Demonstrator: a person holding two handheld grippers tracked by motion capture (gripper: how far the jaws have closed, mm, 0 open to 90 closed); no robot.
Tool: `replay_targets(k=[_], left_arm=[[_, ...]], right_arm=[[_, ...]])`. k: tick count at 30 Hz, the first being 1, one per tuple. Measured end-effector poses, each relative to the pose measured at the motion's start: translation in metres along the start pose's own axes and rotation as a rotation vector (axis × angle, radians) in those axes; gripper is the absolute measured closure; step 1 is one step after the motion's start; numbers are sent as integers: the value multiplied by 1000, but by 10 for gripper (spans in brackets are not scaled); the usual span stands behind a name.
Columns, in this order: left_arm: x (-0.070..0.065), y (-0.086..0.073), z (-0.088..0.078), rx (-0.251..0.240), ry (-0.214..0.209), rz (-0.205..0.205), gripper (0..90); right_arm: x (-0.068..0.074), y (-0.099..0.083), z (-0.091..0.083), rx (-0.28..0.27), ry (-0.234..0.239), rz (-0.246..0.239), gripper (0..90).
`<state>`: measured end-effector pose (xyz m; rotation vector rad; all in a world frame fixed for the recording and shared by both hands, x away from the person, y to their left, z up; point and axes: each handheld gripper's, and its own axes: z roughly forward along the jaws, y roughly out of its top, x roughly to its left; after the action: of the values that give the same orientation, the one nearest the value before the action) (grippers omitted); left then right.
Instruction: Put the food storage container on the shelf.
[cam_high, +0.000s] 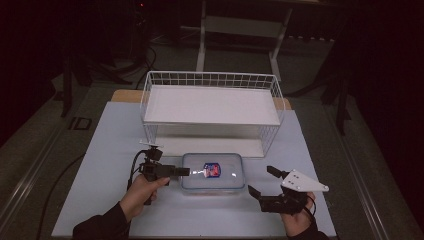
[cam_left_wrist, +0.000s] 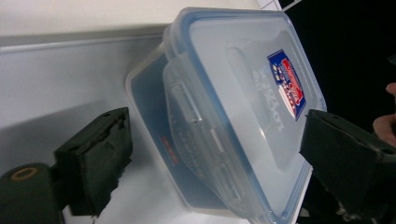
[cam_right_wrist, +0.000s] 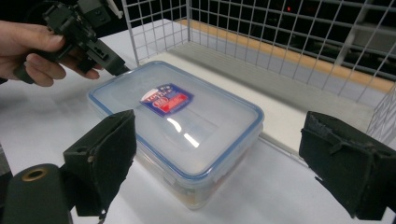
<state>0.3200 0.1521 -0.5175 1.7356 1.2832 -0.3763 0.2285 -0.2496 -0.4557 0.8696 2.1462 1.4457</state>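
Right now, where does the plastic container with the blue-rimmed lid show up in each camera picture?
High view: the container sits low and centre, in front of the wire basket.
Left gripper view: it lies tilted across the middle, between the black jaws.
Right gripper view: centre, ahead of the jaws.
Shared landmark: the red and blue label on its lid.

A clear rectangular plastic container with a blue-rimmed lid (cam_right_wrist: 180, 126) sat between the right gripper's (cam_right_wrist: 217, 161) spread black jaws, while the left gripper (cam_right_wrist: 86, 32) touched its far edge beside a white wire basket (cam_right_wrist: 280, 37).
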Motion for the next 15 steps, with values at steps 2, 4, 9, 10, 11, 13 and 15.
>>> replay_targets(k=[2,4,9,10,11,13,15], left_arm=[[1,0,0,-2,6,-12,169],[5,0,0,13,-35,-37,265],[12,-5,5,63,-121,-74,394],[13,-6,4,65,-131,-78,395],[14,-5,4,64,-136,-82,405],[16,-6,4,67,-147,-91,420],[18,-6,3,67,-161,-109,434]], right_arm=[[-1,0,1,6,3,9,104],[-1,0,1,8,-13,23,101],[-3,0,0,8,-22,29,91],[-3,-1,0,12,-26,27,91],[-3,-1,1,21,-25,24,91],[-2,-2,2,33,-21,26,92],[-2,-2,5,46,-8,28,94]])
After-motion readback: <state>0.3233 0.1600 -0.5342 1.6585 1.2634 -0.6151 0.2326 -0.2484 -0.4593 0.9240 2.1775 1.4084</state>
